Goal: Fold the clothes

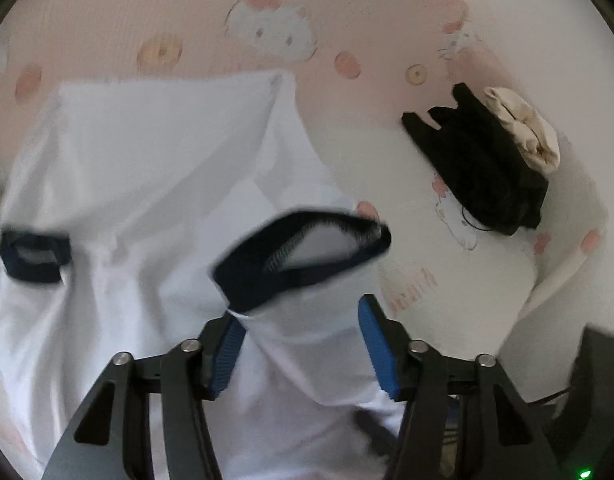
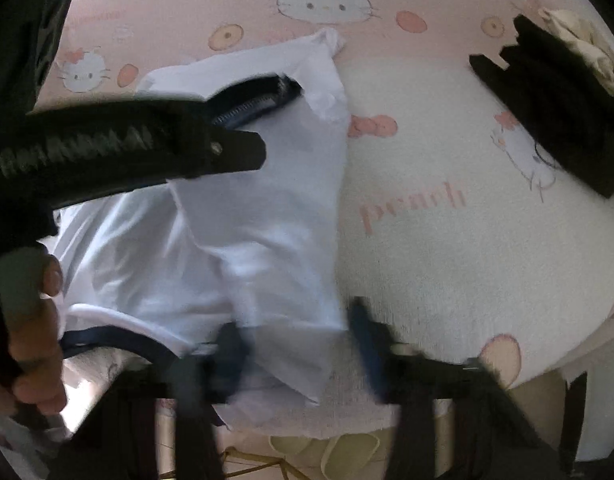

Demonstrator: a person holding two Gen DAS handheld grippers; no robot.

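A white T-shirt with navy trim lies spread on the bed. One sleeve, with its navy cuff, rises just in front of my left gripper. That gripper is open, its blue pads wide apart with white cloth lying between them. The other cuff lies at the far left. In the right wrist view my right gripper is open and blurred over the shirt's near edge. The left gripper reaches in from the left by the cuff. The navy collar shows at lower left.
The bedsheet is pink and white with cartoon cats and the word "peach". A folded black garment and a cream one lie at the right, also the black and cream. A hand grips the left handle.
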